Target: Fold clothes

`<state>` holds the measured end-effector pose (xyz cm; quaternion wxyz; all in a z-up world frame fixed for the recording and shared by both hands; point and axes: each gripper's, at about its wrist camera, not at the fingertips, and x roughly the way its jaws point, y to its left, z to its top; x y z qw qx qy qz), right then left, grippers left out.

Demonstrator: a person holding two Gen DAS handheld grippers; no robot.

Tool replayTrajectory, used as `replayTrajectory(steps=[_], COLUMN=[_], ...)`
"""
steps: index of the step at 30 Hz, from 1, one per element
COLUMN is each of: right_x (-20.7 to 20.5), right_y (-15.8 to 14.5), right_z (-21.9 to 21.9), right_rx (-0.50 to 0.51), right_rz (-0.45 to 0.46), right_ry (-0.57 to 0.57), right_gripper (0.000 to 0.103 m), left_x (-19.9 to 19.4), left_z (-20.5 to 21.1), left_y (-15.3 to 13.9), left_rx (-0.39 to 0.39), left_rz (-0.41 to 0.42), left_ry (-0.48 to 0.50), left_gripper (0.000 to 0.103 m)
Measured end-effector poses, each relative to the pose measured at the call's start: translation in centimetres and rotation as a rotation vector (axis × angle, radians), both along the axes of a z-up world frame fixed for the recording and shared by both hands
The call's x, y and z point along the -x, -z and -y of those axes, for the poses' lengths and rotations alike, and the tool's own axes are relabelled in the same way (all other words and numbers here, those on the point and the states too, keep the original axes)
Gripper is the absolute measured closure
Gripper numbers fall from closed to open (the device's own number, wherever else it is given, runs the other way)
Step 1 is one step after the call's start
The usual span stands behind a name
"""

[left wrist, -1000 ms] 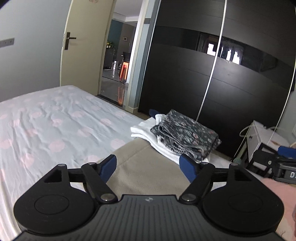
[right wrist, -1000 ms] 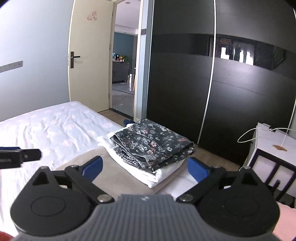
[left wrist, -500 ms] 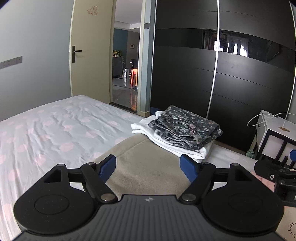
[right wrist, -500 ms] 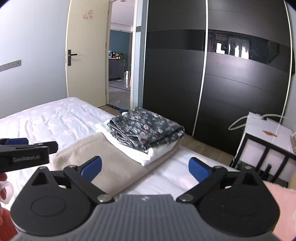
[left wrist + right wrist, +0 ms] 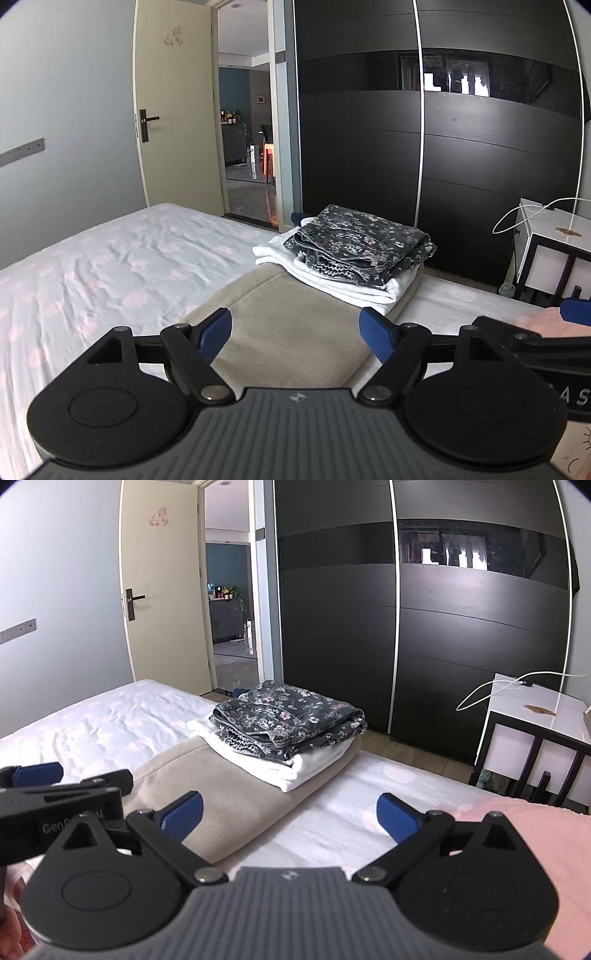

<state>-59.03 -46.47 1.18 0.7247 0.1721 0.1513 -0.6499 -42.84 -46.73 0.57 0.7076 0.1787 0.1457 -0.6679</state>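
Folded clothes (image 5: 354, 251) stacked at 12 o'clock; left gripper (image 5: 297, 334) and right gripper (image 5: 290, 812) both released, empty. Risk: careless reach toppling the stack.

This is a home bedroom: a bed (image 5: 110, 266) with a pale dotted sheet fills the floor, a tall black sliding wardrobe (image 5: 424, 147) lines the far wall, a white nightstand (image 5: 535, 716) stands beside it, and a cream door (image 5: 173, 110) opens onto a hallway.
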Motion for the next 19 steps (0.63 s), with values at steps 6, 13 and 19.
replayTrajectory(steps=[6,13,19], right_x=[-0.1,-0.3,-0.6], right_y=[0.0,0.0,0.1], right_z=[-0.1,-0.3,-0.4], right_rx=[0.007,0.011,0.018], right_rz=[-0.002,-0.008,-0.012], right_ry=[-0.001,0.0,-0.004], right_gripper=[0.002,0.002,0.002], left_x=[-0.5,-0.9,-1.3], left_z=[-0.1,-0.2,-0.4], left_y=[-0.2,0.0,0.1], left_rx=[-0.007,-0.024,-0.025], left_rz=[-0.023,-0.037,-0.053], left_ry=[-0.003,-0.01,-0.012], left_gripper=[0.027,0.027,0.027])
